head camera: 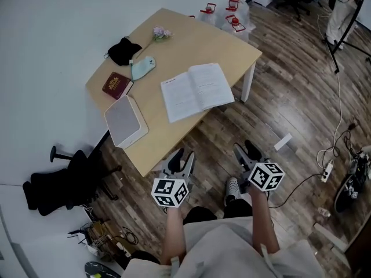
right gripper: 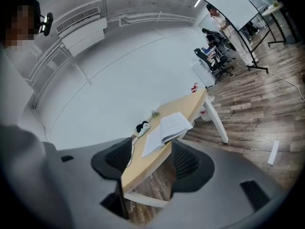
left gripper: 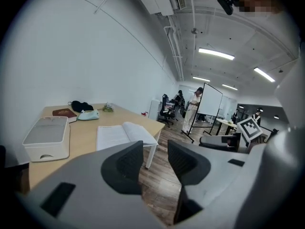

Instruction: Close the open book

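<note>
The open book [head camera: 197, 91] lies flat with white pages up near the wooden table's [head camera: 174, 143] front right edge. It also shows in the left gripper view as the open book [left gripper: 124, 135] and in the right gripper view as the open book [right gripper: 167, 127]. My left gripper [head camera: 182, 155] hangs over the floor just short of the table's near edge, jaws open and empty. My right gripper [head camera: 246, 149] hovers beside it to the right, also open and empty. Both point toward the table; the left gripper [left gripper: 155, 149] and right gripper [right gripper: 152, 149] hold nothing.
On the table's left part sit a white box [head camera: 126, 120], a dark red book [head camera: 117, 86], a mint pouch [head camera: 142, 67], a black pouch [head camera: 124, 51] and small flowers [head camera: 161, 33]. Red-capped jugs [head camera: 232, 10] stand behind. A black chair [head camera: 64, 184] lies left; cables and a power strip [head camera: 327, 169] lie right.
</note>
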